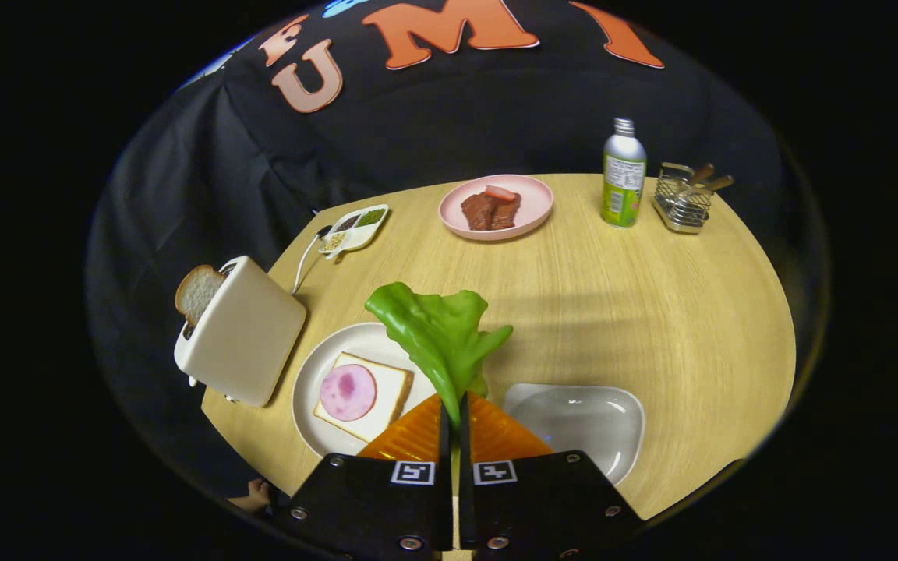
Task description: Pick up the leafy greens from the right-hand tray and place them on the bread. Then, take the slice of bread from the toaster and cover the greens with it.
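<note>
My gripper (453, 417) is shut on the stem of the leafy greens (437, 331), which stand up from the fingertips above the table. Just left of the fingers, a white round plate (316, 366) holds a slice of bread (387, 389) topped with a pink round of ham (348, 392). Right of the fingers lies the bare white tray (581, 421). Further left stands a cream toaster (242, 335) with a slice of bread (198, 291) sticking out of its slot.
On the round wooden table (652, 312), beyond the greens: a pink plate (527, 214) with brown meat pieces, a small divided dish (355, 228) with seasonings, a green-labelled bottle (623, 175) and a wire basket (683, 199) of utensils. The toaster's cord (305, 261) runs toward the dish.
</note>
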A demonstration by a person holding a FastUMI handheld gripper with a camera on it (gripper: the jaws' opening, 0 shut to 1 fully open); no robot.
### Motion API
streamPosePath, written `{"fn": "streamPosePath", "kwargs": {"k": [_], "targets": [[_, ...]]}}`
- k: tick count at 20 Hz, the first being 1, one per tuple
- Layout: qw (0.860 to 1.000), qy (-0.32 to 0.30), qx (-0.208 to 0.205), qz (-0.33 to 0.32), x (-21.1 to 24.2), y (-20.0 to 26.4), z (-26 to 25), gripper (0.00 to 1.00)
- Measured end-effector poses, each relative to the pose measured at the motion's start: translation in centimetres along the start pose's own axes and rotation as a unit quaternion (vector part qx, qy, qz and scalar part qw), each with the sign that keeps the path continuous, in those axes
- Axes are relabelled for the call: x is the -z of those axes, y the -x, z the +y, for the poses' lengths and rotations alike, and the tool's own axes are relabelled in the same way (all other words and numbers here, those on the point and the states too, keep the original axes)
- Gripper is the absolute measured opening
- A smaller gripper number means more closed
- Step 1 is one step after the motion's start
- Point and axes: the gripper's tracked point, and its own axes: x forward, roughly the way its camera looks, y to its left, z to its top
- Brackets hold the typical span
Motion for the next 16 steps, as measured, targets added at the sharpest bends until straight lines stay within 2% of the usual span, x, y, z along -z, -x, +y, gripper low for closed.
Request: {"fn": "streamPosePath", "kwargs": {"k": [6,10,16], "targets": [[0.999,0.022,-0.03,0.017,0.4,-2.8,4.2,0.04],[0.999,0.027,-0.025,0.028,0.8,-4.8,5.5,0.04],[0.996,0.034,-0.043,0.063,2.8,-6.9,8.7,0.08]]}}
